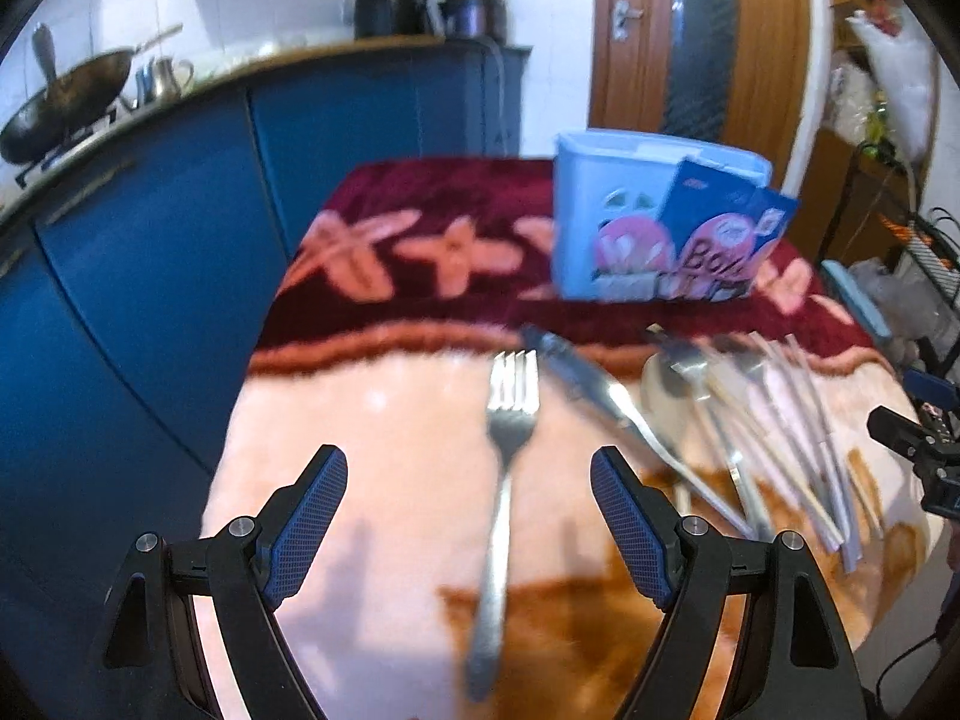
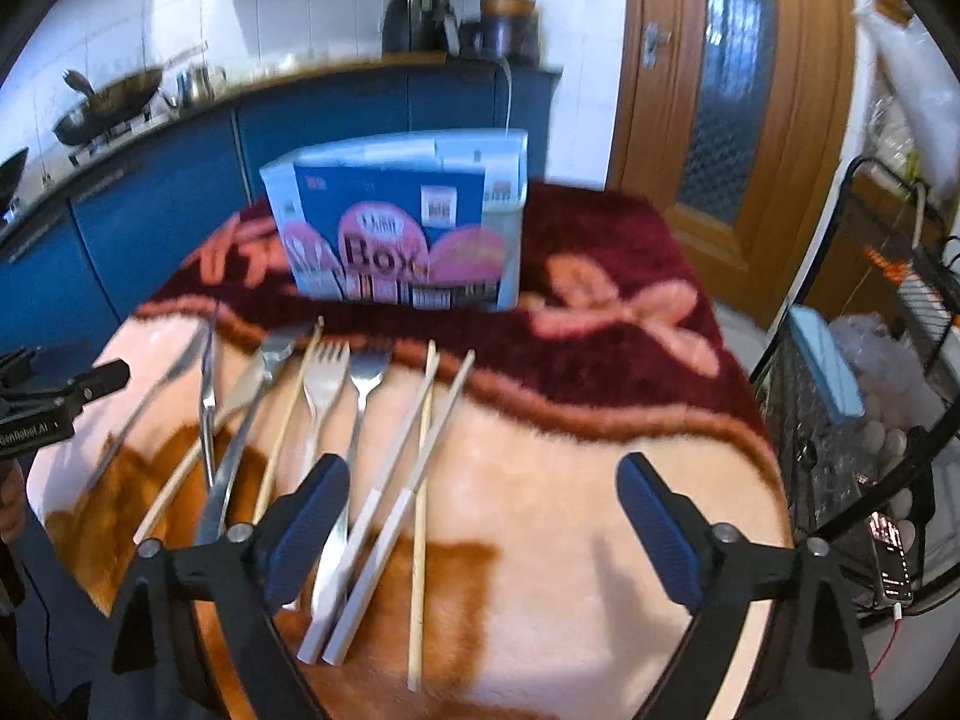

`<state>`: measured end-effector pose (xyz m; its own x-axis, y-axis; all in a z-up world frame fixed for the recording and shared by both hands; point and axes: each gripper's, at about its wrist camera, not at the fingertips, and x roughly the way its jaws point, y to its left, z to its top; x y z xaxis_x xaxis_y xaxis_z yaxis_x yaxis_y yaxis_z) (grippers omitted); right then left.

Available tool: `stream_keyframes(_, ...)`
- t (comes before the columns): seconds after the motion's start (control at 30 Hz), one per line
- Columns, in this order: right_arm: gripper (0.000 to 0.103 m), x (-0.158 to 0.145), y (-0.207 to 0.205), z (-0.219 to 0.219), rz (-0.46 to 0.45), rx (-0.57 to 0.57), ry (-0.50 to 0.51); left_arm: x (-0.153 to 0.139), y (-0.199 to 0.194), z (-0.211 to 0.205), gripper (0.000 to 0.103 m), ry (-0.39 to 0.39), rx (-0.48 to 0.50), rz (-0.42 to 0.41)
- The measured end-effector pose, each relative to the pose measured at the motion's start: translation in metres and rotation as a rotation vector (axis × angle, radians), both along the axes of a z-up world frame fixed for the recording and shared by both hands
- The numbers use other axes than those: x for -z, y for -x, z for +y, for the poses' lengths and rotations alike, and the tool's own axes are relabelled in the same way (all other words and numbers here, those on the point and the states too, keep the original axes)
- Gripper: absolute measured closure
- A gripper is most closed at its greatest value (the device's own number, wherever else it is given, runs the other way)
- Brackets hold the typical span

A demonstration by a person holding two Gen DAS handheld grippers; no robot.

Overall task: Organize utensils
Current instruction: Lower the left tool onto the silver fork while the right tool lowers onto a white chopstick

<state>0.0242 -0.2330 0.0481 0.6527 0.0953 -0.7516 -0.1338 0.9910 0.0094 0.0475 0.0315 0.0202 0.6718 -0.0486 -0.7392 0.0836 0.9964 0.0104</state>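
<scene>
Both the left tongs and right tongs gape empty, so sorting seems barely begun: cutlery and chopsticks lie loose on the tabletop, the box at 12 o'clock.

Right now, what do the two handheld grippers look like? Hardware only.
Both match: the left gripper and right gripper have matte black angular linkage arms with silver pivot pins and blue cross-hatched pads on the fingers. In the right view, the left unit's black body shows partly legible white lettering.
</scene>
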Motion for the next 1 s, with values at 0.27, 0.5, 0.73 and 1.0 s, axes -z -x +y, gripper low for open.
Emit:
stream_keyframes(0.27,0.037,0.013,-0.034,-0.012,0.194,0.006,-0.081,0.002,-0.014,0.002,0.024,0.015,0.056,0.131)
stream_keyframes(0.5,0.051,0.022,-0.057,-0.008,0.293,-0.012,-0.126,0.017,-0.031,-0.007,0.055,0.045,0.1,0.263)
stream_keyframes(0.73,0.065,0.028,-0.069,-0.005,0.349,-0.014,-0.15,0.028,-0.041,-0.01,0.061,0.051,0.107,0.353)
stream_keyframes(1.0,0.075,0.032,-0.077,0.001,0.345,-0.025,-0.141,0.029,-0.05,-0.02,0.069,0.018,0.127,0.374)
